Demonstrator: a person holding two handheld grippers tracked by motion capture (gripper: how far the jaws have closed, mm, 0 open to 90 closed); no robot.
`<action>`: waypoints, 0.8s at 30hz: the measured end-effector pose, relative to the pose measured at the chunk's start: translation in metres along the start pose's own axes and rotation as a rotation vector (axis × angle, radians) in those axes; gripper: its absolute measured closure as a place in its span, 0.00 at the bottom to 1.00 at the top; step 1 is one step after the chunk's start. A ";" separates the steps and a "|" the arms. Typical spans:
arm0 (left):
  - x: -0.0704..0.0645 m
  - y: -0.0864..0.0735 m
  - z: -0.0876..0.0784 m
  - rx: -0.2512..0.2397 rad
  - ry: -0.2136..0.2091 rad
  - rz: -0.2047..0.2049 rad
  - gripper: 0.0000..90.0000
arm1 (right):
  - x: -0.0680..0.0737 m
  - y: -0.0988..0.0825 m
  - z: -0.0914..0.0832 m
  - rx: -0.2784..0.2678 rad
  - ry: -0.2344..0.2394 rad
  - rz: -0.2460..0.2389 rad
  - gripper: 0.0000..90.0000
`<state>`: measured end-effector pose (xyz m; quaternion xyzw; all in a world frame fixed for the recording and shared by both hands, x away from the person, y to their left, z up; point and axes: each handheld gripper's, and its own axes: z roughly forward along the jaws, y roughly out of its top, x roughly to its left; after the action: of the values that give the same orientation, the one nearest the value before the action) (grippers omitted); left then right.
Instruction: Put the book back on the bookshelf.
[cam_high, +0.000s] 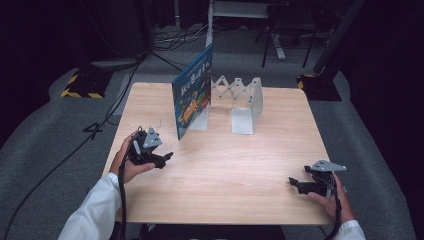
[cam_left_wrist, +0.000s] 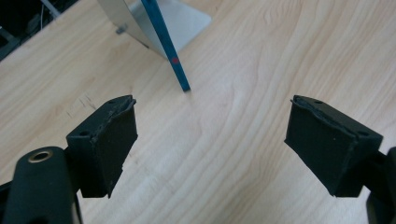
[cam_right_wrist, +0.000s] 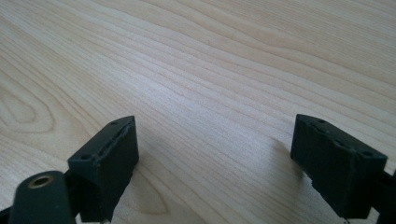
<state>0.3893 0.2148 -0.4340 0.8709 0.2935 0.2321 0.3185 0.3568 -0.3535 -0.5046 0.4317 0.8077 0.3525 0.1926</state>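
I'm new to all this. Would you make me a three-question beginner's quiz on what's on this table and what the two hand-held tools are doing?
1. True or false: the blue book lies flat on the table.
2. Which is nearer the book: A) left gripper, B) right gripper?
3. Fill in: the fingers of the left gripper hold ____.

Key:
1. False; it stands upright, tilted, against the white folding book rack.
2. A.
3. Nothing; both grippers are open, with bare wood between the fingers.
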 end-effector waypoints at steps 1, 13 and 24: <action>-0.001 -0.003 0.000 0.004 -0.007 0.001 0.19 | 0.000 0.000 0.000 0.000 -0.001 0.001 0.17; -0.018 -0.036 0.003 0.077 -0.017 0.002 0.19 | 0.008 -0.004 -0.004 0.000 -0.002 0.001 0.17; -0.024 -0.063 0.003 0.076 -0.047 -0.055 0.19 | 0.011 -0.006 -0.007 -0.002 -0.004 0.003 0.17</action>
<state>0.3507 0.2371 -0.4851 0.8792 0.3183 0.1913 0.2985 0.3431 -0.3497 -0.5047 0.4332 0.8064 0.3528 0.1941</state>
